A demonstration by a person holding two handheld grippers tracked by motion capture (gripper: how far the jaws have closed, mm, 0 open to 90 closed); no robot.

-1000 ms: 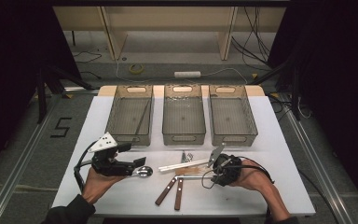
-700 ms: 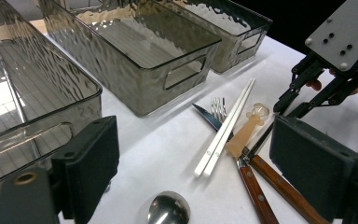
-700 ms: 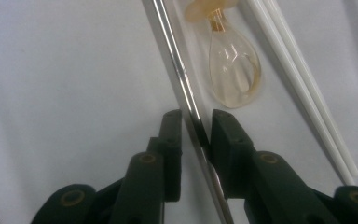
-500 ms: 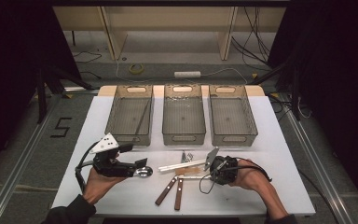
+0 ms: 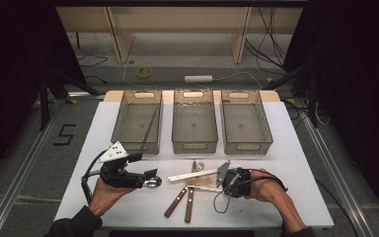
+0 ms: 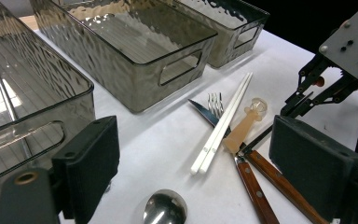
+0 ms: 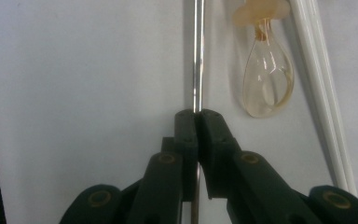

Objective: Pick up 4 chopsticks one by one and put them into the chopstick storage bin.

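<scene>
I see three smoky clear bins (image 5: 194, 126) in a row along the far edge of the desk (image 5: 296, 163). Near the front edge I see white chopsticks (image 5: 192, 174), a fork (image 6: 215, 102), two wooden-handled knives (image 5: 182, 200) and a translucent amber spoon (image 7: 265, 84). Toward the left edge lies a metal spoon (image 5: 153, 182).

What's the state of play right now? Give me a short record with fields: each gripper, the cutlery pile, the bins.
right gripper: has just been closing, now shut on thin metal rod
left gripper: open, nothing between its pads, steel spoon just ahead
pile on table: white chopsticks, fork, two wood-handled knives, clear plastic spoon
bins: three clear bins in a row; left bin holds a thin stick
</scene>
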